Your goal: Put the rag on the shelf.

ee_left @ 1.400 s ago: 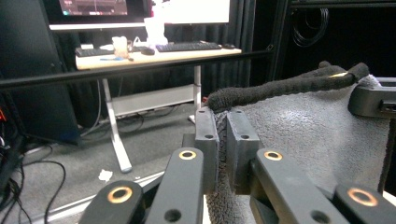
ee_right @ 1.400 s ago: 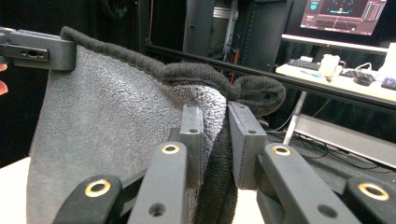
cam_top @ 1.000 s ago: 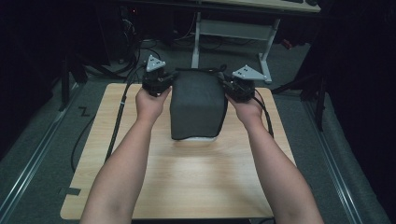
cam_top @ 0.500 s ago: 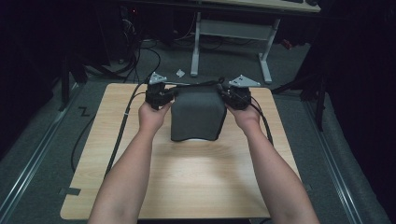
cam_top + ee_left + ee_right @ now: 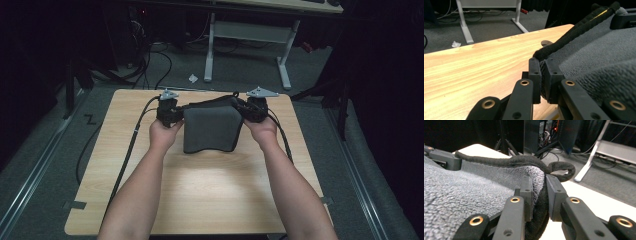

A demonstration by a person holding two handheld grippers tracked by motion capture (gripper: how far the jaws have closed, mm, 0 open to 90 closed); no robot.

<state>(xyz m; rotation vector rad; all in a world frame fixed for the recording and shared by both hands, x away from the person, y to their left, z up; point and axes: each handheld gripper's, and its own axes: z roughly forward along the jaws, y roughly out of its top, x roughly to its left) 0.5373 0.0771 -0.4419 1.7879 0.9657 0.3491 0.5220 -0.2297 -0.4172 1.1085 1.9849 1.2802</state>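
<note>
A dark grey towel (image 5: 210,127) with a black hemmed edge lies stretched between my two grippers over the far half of the wooden table (image 5: 210,195). My left gripper (image 5: 172,112) is shut on the towel's far left corner; in the left gripper view its jaws (image 5: 543,80) pinch the folded cloth (image 5: 599,52) just above the wood. My right gripper (image 5: 250,111) is shut on the far right corner. In the right gripper view the towel (image 5: 461,187) bunches between that gripper's jaws (image 5: 540,195), and a black hanging loop (image 5: 564,167) sticks out past them.
The table's far edge (image 5: 200,91) lies just beyond the grippers. Behind it stand a white desk frame (image 5: 247,35) and cables on the grey floor, with a scrap of white paper (image 5: 193,78). Cables trail from both grippers along the table.
Both hands have come down and the towel, which hung higher and longer before, now lies lower and flatter on the table. Both grips have held.
</note>
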